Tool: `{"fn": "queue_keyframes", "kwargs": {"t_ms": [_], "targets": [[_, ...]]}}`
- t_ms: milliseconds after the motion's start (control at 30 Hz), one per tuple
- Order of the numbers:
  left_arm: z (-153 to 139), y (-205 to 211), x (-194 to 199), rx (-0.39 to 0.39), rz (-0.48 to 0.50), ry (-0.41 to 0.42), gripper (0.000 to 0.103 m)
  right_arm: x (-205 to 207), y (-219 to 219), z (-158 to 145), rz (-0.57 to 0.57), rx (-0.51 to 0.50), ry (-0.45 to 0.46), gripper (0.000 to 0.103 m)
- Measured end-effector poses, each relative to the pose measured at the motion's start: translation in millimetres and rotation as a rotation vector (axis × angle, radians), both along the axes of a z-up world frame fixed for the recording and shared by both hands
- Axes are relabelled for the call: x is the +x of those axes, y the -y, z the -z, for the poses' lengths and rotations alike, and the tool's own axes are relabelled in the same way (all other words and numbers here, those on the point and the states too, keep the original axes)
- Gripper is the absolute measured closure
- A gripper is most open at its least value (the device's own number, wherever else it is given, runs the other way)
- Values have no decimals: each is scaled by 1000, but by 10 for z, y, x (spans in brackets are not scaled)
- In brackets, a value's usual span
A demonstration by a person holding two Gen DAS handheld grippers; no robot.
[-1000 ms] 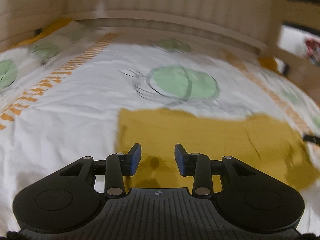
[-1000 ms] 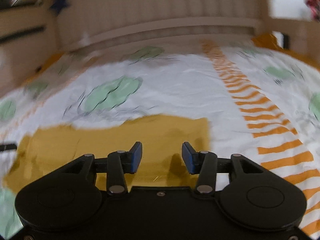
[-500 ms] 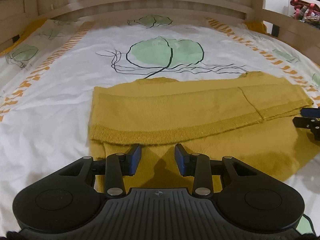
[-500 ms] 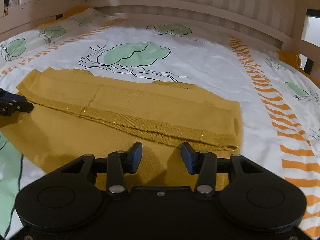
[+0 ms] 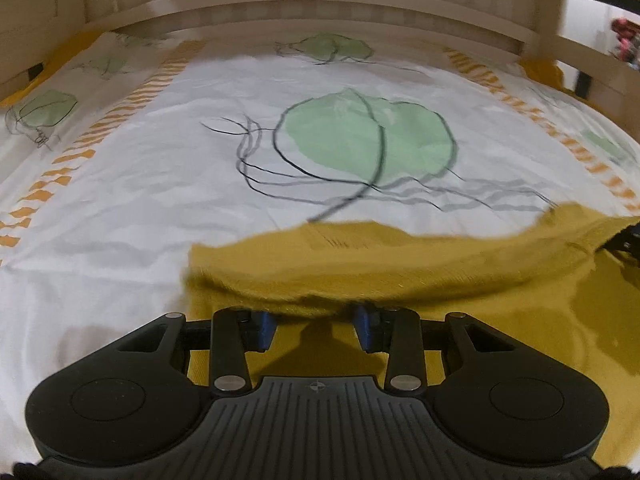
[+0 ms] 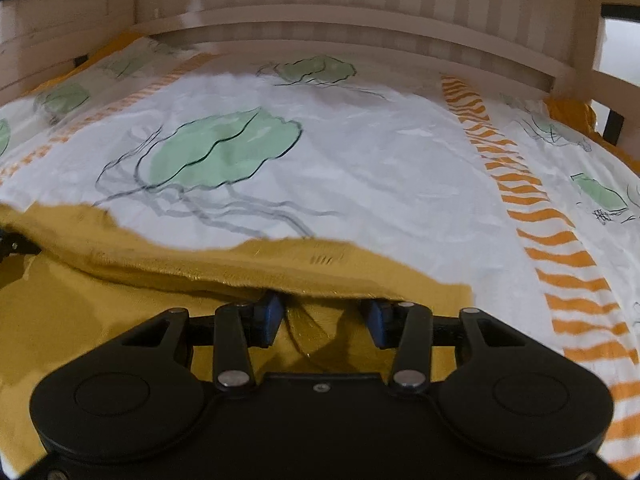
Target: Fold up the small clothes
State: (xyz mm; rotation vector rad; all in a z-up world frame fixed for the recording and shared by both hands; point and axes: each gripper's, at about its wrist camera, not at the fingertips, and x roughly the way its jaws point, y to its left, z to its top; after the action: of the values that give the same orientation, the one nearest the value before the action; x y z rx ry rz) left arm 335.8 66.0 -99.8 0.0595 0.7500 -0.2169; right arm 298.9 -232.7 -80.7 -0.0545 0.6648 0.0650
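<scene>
Leaf-print bedsheet point(image 5: 160, 184), mustard sweater point(image 5: 400, 264) fold over both grippers' tips

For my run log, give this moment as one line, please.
step: folding sweater | left gripper: open, fingers under folded hem | right gripper: open, fingers under hem | surface: bedsheet

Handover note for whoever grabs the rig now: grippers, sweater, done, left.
Left gripper: jaws apart, tips tucked under the raised hem fold of the mustard sweater, not clamped.
Right gripper: same, jaws apart under that fold near the sweater's other end.
Sweater lies flat on the leaf-print bedsheet, one band folded over lengthwise.
Done: first fold.
Left: probably close both grippers on the fold edge, carry it over for the next fold, smooth.
</scene>
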Motion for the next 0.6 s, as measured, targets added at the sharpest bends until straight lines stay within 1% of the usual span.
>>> {"fn": "queue_keyframes", "kwargs": {"t_ms": [133,233,333,400,467,600], "targets": [[-7,-72,211,-26,-41,-14,67,195,147,-30,46,37,-5,50],[-27,-99,314,-7,-58,-7,67,286,264,-70,92,47,5,50],[-66,-151,370,4,-93,-6,67,261,332,-128,121,73,20,50],[-113,-189,333,-3,-116,-2,67,183,311,-167,108,80,28,49],[-165,-187,237,-18,-116,2,67,91,229,-191,79,76,37,48],[-181,-75,0,-20,-57,2,66,-86,-12,-176,10,97,31,46]]}}
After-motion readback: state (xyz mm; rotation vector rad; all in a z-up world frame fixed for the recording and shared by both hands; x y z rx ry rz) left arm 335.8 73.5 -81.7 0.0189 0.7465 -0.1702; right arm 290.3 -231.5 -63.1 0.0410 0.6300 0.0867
